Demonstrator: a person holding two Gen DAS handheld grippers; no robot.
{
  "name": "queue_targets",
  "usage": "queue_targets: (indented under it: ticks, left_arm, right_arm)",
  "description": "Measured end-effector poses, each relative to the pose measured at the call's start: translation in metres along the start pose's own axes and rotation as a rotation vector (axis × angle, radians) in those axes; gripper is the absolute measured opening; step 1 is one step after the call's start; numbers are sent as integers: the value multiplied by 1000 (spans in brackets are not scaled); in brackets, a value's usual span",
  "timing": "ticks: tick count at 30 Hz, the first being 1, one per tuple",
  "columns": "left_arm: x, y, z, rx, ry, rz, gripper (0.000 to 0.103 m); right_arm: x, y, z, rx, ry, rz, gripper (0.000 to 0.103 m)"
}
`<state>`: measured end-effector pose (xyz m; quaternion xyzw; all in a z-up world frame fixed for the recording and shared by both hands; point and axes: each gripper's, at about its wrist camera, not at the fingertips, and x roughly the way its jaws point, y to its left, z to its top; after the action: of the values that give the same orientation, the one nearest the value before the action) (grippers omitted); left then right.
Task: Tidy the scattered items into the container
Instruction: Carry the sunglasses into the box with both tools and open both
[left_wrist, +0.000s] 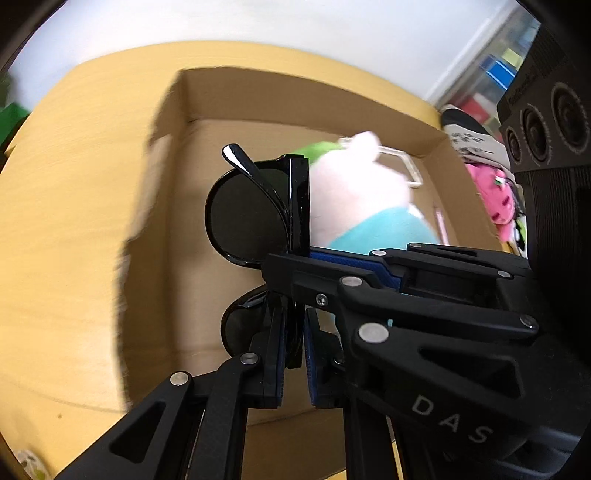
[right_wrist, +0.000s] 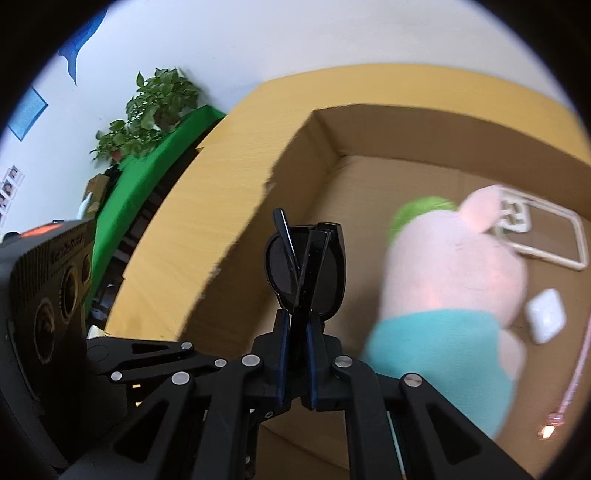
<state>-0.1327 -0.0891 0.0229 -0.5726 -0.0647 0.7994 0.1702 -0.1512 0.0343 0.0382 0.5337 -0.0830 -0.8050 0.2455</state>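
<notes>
A pink plush pig (right_wrist: 454, 280) fills the cardboard box (right_wrist: 369, 122) beneath, while both left gripper (left_wrist: 293, 332) and right gripper (right_wrist: 297, 343) clamp folded black sunglasses (right_wrist: 304, 269) between their fingers.

Both views are evenly and brightly lit with soft indoor light — shadows stay faint, save a dark band along the cardboard box (left_wrist: 258, 110) edge. Motion blur smears the box rim and plush toy (right_wrist: 454, 280), while the sunglasses (left_wrist: 251, 218) stay sharp, one glint on an arm tip. Fisheye bending curves the edges — black vignette at the corners.
</notes>
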Motion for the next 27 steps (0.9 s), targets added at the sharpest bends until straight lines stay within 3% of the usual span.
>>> queue_targets:
  ticks: [8, 21, 25, 27]
  left_arm:
    - [28, 9, 5, -13, 86, -1, 9]
    - [34, 4, 11, 8, 80, 7, 13]
    - [24, 8, 6, -9, 39, 20, 38]
    - [11, 7, 2, -9, 1, 9, 41]
  right_arm:
    - [42, -7, -1, 57, 67, -39, 9]
    - [44, -11, -2, 64, 50, -95, 12]
    - [39, -8, -3, 57, 49, -91, 21]
    - [32, -7, -5, 59, 36, -85, 34]
